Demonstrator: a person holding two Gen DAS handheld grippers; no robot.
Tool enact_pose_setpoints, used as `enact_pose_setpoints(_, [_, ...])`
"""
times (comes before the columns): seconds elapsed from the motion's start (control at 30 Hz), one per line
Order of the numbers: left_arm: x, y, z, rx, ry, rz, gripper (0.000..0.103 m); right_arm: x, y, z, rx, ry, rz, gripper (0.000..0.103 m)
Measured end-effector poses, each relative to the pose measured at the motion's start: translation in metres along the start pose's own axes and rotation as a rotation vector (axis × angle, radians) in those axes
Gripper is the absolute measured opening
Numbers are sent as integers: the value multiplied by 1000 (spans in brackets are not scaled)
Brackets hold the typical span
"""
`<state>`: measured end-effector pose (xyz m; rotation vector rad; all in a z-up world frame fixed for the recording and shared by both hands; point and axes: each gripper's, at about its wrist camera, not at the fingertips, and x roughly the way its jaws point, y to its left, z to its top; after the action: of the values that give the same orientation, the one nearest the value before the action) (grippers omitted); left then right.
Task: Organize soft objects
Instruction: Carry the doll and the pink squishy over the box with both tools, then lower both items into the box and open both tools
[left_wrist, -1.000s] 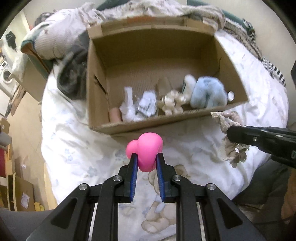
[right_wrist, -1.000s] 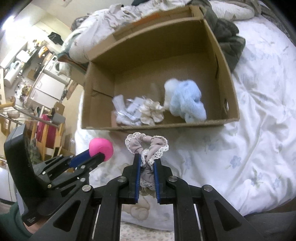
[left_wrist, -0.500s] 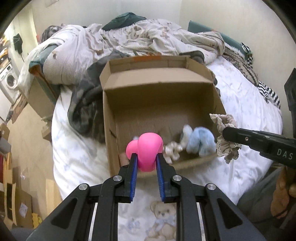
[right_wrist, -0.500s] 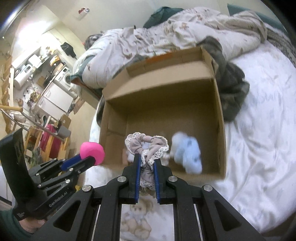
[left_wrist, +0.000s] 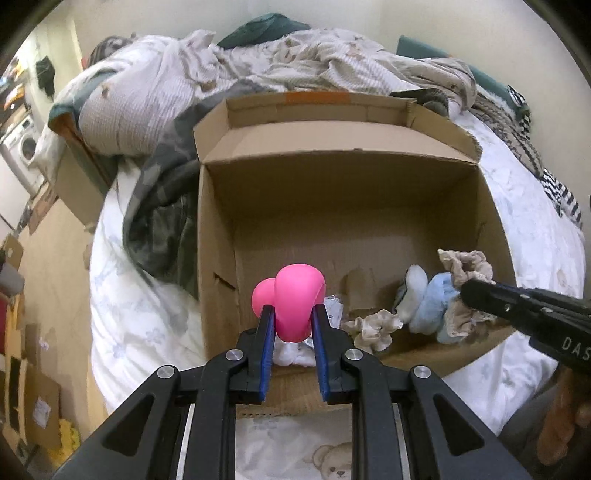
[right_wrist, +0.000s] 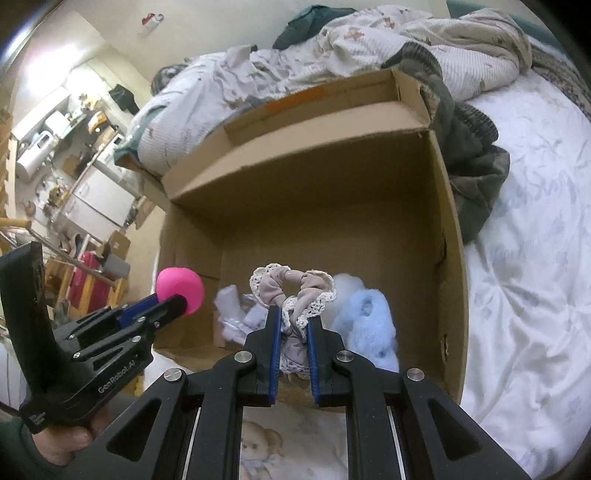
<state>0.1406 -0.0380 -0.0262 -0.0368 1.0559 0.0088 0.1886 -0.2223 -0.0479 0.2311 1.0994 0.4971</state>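
Note:
An open cardboard box (left_wrist: 332, 206) lies on the bed, also in the right wrist view (right_wrist: 452, 258). My left gripper (left_wrist: 293, 314) is shut on a pink soft toy (left_wrist: 295, 299) and holds it over the box's near left part; the toy also shows in the right wrist view (right_wrist: 181, 290). My right gripper (right_wrist: 293, 314) is shut on a beige lace-edged scrunchie (right_wrist: 295, 291) over the box's near edge; the scrunchie also shows in the left wrist view (left_wrist: 465, 266). Inside the box lie a blue fluffy toy (right_wrist: 365, 321), a cream scrunchie (left_wrist: 373, 328) and white items (right_wrist: 236, 314).
The box sits on a white floral bedsheet (right_wrist: 524, 258). A dark green-grey garment (left_wrist: 162, 214) lies left of the box, rumpled blankets (left_wrist: 258, 62) behind it. The bed edge drops to the floor at left, with cardboard pieces (left_wrist: 33, 398) below.
Both grippers have moved forward from in front of the box to over its near edge, each still holding its object. The box now looks closer.

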Motion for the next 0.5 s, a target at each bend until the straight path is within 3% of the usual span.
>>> enact_pose_setpoints(0.5, [22, -1, -1, -35, 45, -8, 18, 40, -6, 5, 41, 113, -29, 15])
